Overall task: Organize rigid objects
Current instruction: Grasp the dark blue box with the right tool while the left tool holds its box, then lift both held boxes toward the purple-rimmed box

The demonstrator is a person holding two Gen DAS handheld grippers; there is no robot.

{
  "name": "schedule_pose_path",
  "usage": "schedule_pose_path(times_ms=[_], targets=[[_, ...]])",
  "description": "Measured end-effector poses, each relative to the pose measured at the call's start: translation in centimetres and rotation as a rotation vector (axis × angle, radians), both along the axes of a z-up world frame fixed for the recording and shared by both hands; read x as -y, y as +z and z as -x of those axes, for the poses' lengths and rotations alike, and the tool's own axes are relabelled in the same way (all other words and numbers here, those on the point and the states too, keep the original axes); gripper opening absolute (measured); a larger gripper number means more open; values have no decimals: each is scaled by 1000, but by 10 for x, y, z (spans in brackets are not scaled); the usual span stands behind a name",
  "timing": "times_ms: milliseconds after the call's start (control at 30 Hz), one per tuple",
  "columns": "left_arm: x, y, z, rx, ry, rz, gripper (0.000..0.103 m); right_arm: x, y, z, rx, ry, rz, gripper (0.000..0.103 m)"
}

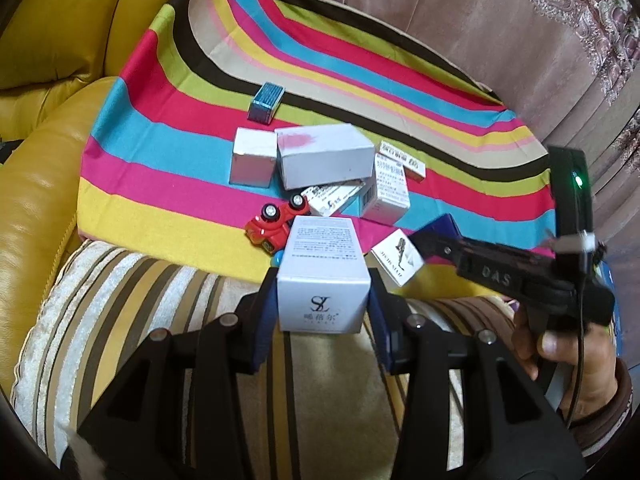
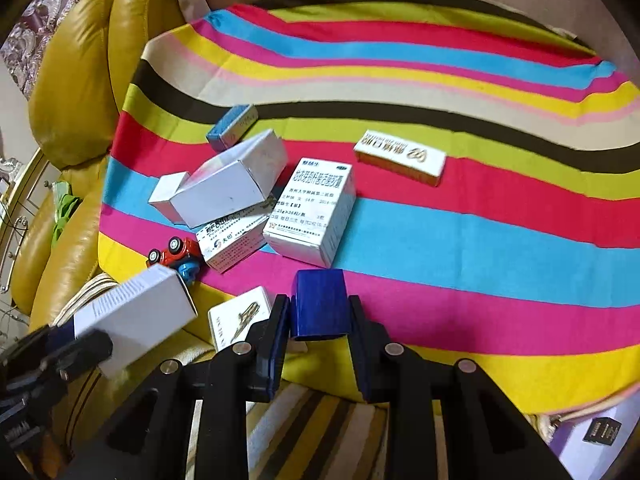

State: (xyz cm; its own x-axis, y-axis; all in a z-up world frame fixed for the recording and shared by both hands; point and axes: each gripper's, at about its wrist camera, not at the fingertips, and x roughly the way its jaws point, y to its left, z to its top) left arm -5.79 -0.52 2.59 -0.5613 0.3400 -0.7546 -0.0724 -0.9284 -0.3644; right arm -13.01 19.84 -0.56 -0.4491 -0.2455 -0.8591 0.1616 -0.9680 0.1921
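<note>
White SL box [image 1: 322,276]: clamped between the pads of the left gripper [image 1: 323,312], held above a striped cushion [image 1: 132,320].
Blue box [image 2: 320,304]: clamped by the right gripper [image 2: 320,320], at the near edge of the striped cloth [image 2: 480,232].
Right hand [image 1: 568,360]: seen wrapped around its gripper's handle, tool angled downward.
Surroundings: a red toy car [image 1: 272,224] and white cartons [image 1: 320,156] are clustered on the cloth; a yellow leather sofa [image 1: 48,40] lies behind.
</note>
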Motion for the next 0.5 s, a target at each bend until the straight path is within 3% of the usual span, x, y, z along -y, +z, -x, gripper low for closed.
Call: schedule_pose_path(times_ms=[233, 500], targets=[[-4, 17, -7, -80, -15, 4, 46, -6, 22, -28, -96, -30, -81, 29], [-22, 27, -9, -98, -66, 11, 46, -21, 37, -56, -150, -94, -155, 29]])
